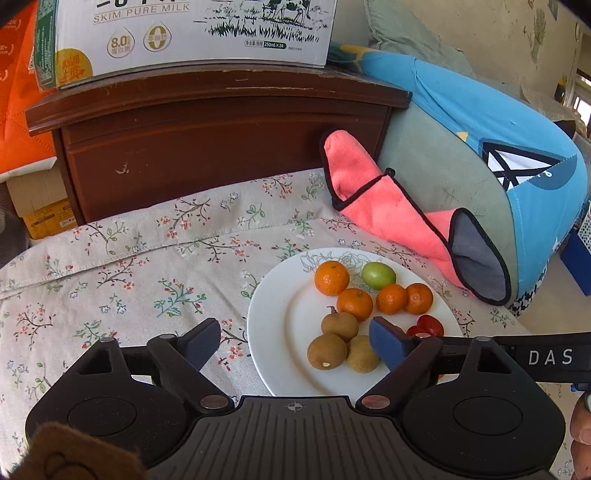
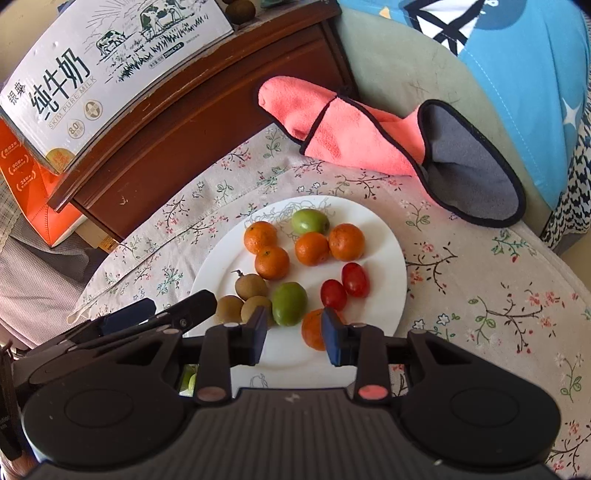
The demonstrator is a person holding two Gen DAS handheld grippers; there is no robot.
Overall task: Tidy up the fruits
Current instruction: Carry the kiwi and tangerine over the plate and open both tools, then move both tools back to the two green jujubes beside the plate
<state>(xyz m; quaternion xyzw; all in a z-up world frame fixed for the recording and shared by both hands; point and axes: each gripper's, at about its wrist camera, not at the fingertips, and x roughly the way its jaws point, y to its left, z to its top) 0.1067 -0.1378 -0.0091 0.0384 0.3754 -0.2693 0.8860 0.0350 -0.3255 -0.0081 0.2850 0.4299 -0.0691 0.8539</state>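
Note:
A white plate (image 1: 258,314) (image 2: 388,258) sits on the flowered cloth and holds several oranges (image 1: 331,277) (image 2: 260,237), green fruits (image 1: 378,275) (image 2: 290,303), brown round fruits (image 1: 327,351) (image 2: 251,286) and red cherry tomatoes (image 1: 430,324) (image 2: 355,279). My left gripper (image 1: 295,347) stands wide open over the plate's left rim, with nothing between its fingers; the brown fruits lie by its right finger. My right gripper (image 2: 295,338) hovers over the plate's near side, narrowly open, bare plate showing in the gap. An orange (image 2: 312,328) lies partly behind its right finger.
A pink and grey cloth (image 1: 388,210) lies behind the plate against a green and blue cushion (image 1: 498,122). A dark wooden cabinet (image 1: 221,140) carrying a milk carton box (image 1: 192,33) stands at the back. The flowered tablecloth (image 1: 129,280) spreads left of the plate.

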